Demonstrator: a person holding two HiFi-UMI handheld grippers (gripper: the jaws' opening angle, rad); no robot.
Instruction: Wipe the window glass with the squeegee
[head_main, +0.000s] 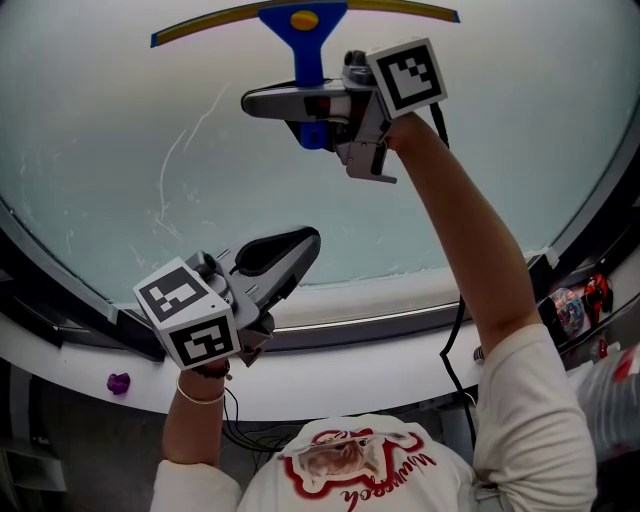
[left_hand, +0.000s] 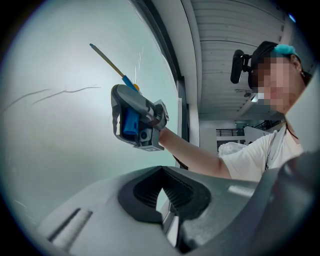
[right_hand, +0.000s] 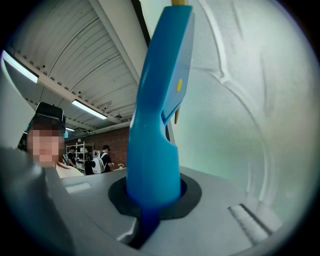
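Frosted window glass (head_main: 480, 150) filled the background, marked by thin curved streaks (head_main: 175, 160). Right gripper (head_main: 290, 105) jaws were clamped on the handle of the blue plastic squeegee (head_main: 305, 35). Its yellow-edged blade lay high against the pane, above the gripper. Left gripper (head_main: 285, 255) jaws were drawn together and empty. It was held lower, near the dark window frame (head_main: 60, 300) and well apart from the squeegee. Below, a small purple object (head_main: 118, 382) lay on the white sill (head_main: 400, 365). The left gripper view showed the blade edge-on at the glass. Only the right gripper view showed a brick wall (right_hand: 107, 137), distant people (right_hand: 105, 160) and a strip-lit ceiling (right_hand: 65, 60).
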